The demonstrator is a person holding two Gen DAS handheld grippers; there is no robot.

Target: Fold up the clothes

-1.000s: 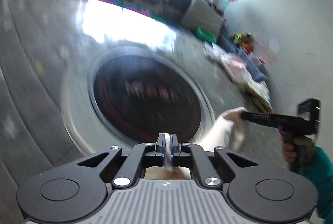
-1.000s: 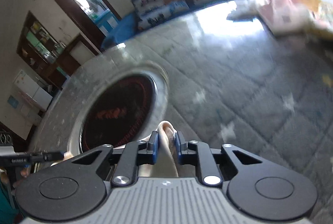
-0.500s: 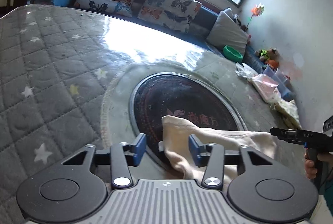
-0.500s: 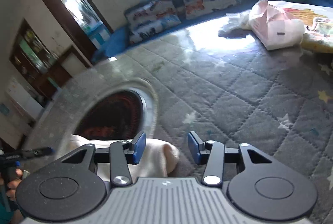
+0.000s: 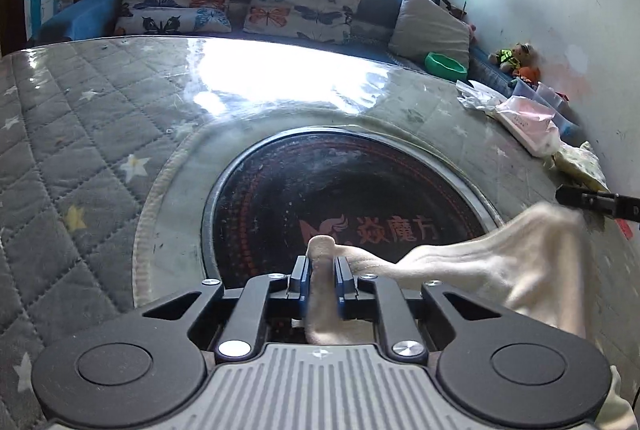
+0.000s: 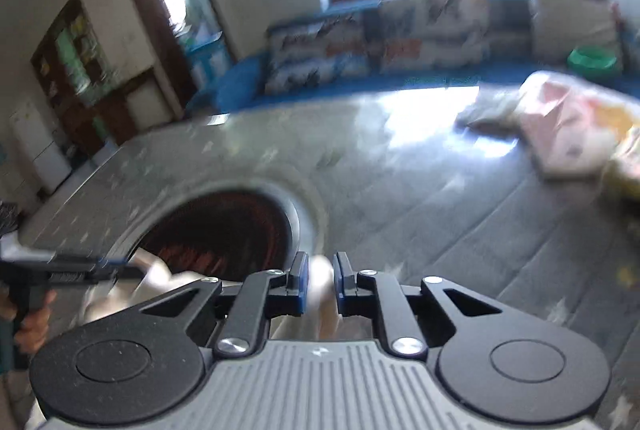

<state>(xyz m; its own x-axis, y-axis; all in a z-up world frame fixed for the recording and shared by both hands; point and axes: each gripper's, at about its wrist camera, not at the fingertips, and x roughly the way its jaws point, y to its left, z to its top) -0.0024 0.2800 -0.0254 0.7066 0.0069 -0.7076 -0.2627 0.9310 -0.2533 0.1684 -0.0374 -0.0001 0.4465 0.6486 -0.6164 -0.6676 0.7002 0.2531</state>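
Observation:
A cream garment (image 5: 500, 262) hangs stretched over the round dark plate (image 5: 340, 198) set in the table. My left gripper (image 5: 320, 272) has one end of it between its pads, and the jaws are closing on it. The cloth runs right to the right gripper's fingers (image 5: 592, 204). The right wrist view is blurred. There my right gripper (image 6: 320, 280) also has cream cloth between its closing jaws. The left gripper (image 6: 132, 270) is at the far left beside the garment (image 6: 160, 280), above the plate (image 6: 224, 230).
A grey quilted cover (image 5: 80, 150) with stars lies over the table. Pink and yellow bundles (image 5: 528, 122) sit at its right edge, near the wall. Behind is a blue sofa with butterfly cushions (image 5: 304, 6) and a green bowl (image 5: 446, 64). A hand (image 6: 32, 322) holds the left gripper.
Half a second ago both grippers stood open with the garment lying slack on the plate. Both now have closed on it, and it is stretched between them.

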